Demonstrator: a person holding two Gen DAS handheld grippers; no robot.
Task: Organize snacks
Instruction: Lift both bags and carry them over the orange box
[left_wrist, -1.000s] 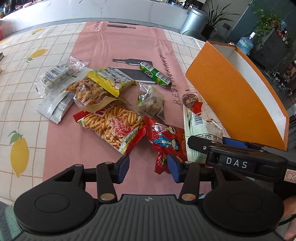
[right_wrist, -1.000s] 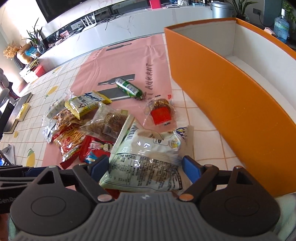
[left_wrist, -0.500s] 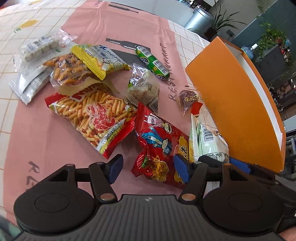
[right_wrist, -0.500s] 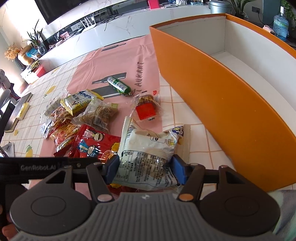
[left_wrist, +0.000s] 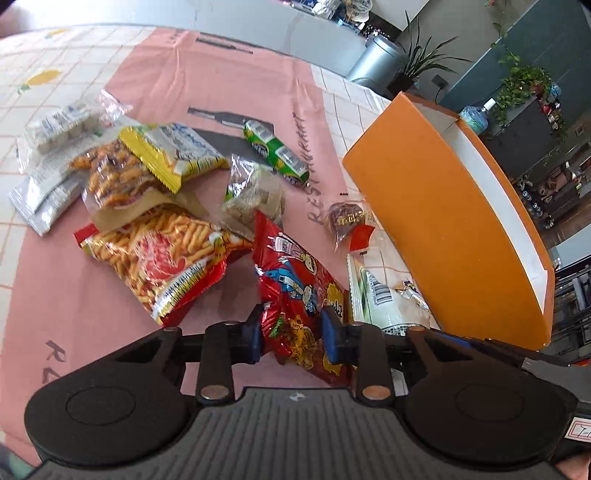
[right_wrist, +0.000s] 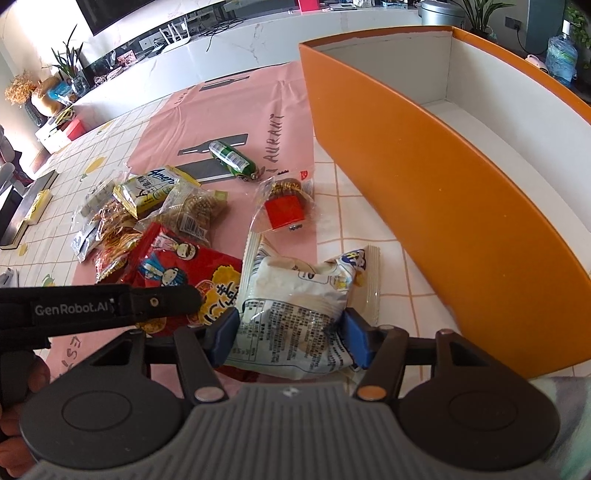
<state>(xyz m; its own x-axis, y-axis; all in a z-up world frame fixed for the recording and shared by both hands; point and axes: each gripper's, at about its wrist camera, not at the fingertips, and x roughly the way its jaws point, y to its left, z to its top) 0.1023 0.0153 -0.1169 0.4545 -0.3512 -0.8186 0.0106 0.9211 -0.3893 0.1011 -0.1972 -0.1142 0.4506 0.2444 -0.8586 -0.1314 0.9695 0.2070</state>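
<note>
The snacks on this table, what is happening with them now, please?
A person is sorting them with two handheld claws. The left claw is closing on the red cartoon packet, which sits between its pads. The right claw grips the white packet. Both packets are still low by the pile. The orange box beside them looks empty where its inside shows. The other snacks, like the green roll, lie untouched on the pink cloth.

A grey metal bin (left_wrist: 373, 59) stands beyond the table's (left_wrist: 22, 110) far edge at one o'clock, a green potted plant (left_wrist: 417, 62) just beside it. A clear blue water bottle (right_wrist: 561, 59) sits at two o'clock. A dark wall screen (right_wrist: 129, 11) hangs at eleven o'clock.
</note>
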